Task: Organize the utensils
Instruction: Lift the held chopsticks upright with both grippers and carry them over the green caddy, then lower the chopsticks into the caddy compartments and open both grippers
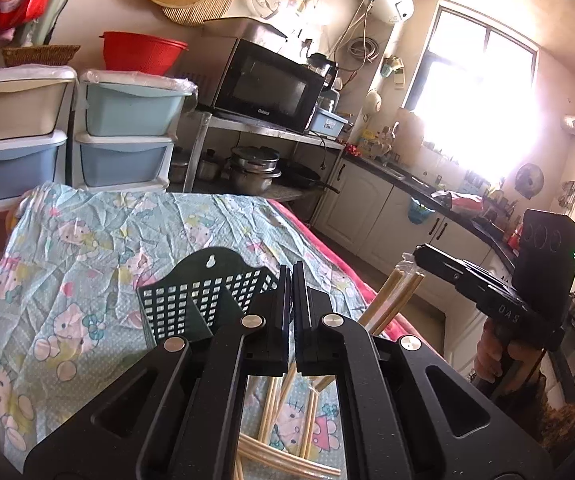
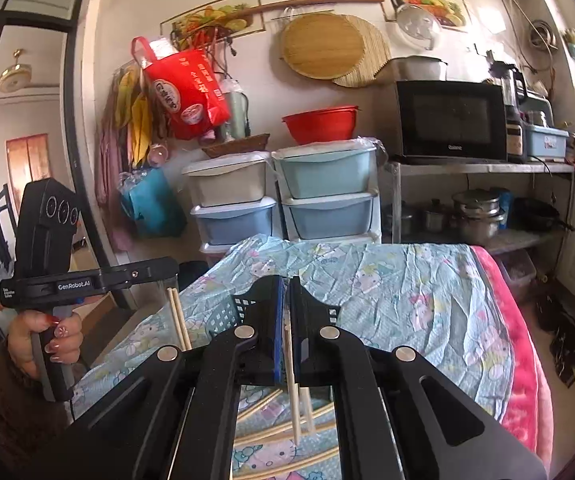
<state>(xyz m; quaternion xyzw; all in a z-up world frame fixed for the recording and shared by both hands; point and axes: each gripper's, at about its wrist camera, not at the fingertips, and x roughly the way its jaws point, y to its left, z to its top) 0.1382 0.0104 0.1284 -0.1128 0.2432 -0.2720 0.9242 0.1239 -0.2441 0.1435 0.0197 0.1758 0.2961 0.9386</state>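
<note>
Matt black plastic mesh utensil holder (image 1: 211, 300); pale, smooth wooden chopsticks (image 2: 293, 396); creased printed cotton-like tablecloth (image 1: 99, 264); matt black plastic gripper fingers (image 2: 269, 328) with brushed-metal pivot pins (image 1: 252, 321).

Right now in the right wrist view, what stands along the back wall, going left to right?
Red bag → cream drawer stack → blue drawer stack topped by red basin → microwave → blue bin.
</note>
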